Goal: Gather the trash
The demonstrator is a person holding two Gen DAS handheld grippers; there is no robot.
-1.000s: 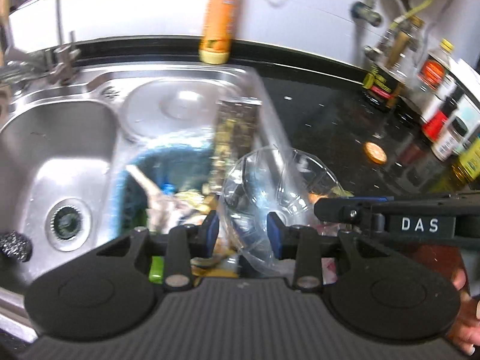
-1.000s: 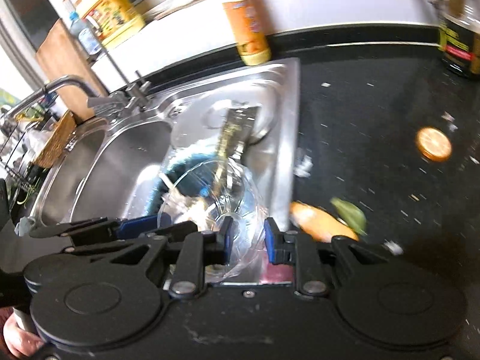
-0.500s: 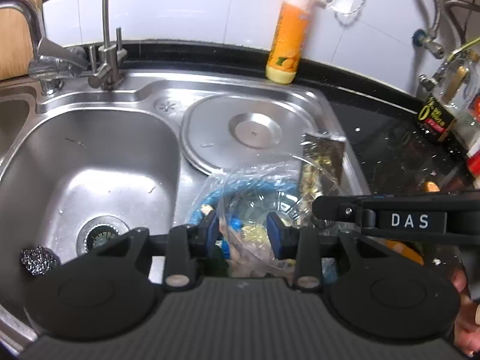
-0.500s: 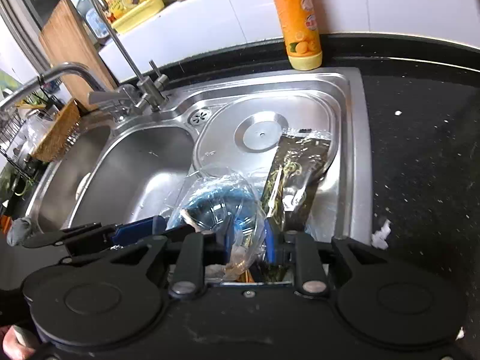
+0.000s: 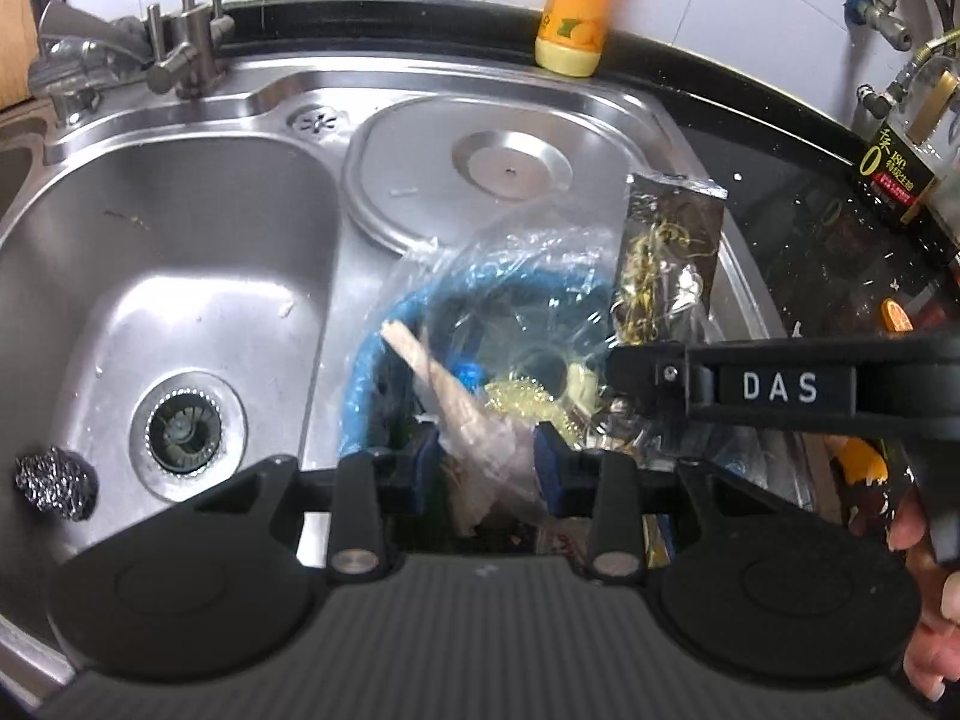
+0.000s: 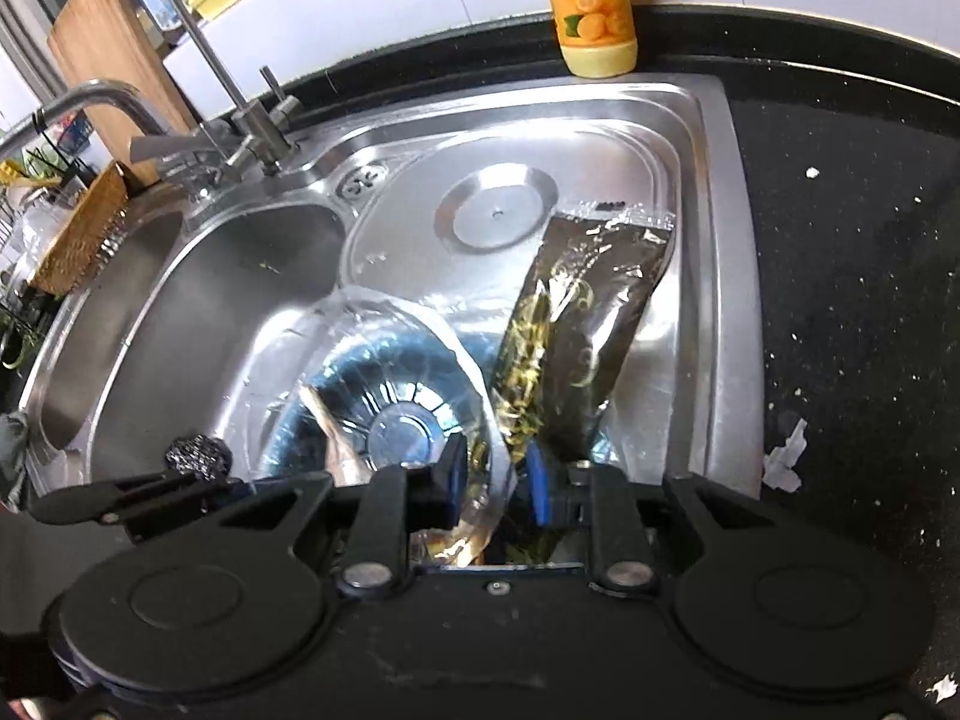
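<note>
The trash lies heaped in a blue bin (image 5: pixel 372 372) standing in the sink (image 5: pixel 180 252), just right of the main basin. A clear plastic dome (image 6: pixel 396 372) lies on top of the heap, and a dark foil wrapper (image 6: pixel 576 324) with gold print leans up out of the bin onto the sink's drainboard lid (image 6: pixel 498 216). A pale, crumpled paper scrap (image 5: pixel 474 420) pokes up among yellowish bits under the plastic.

The left hand-held gripper (image 5: pixel 486 465) hangs over the bin, its blue pads spread with the paper scrap between them; whether they touch it I cannot tell. The right hand-held gripper (image 6: pixel 498 477) sits at the bin's near edge, pads spread around the rim of the plastic dome, with the wrapper's foot just beside the right pad. Seen from the left wrist, the right gripper's finger crosses in front of the wrapper.

A steel scourer (image 5: pixel 57 483) rests in the basin near the drain (image 5: pixel 183 429). An orange soap bottle (image 6: pixel 594 6) stands on the black table (image 6: pixel 840 240) behind the sink, and the tap (image 6: pixel 240 114) rises at the back left. White crumbs and a torn paper bit (image 6: pixel 786 462) lie on the table right of the sink.
</note>
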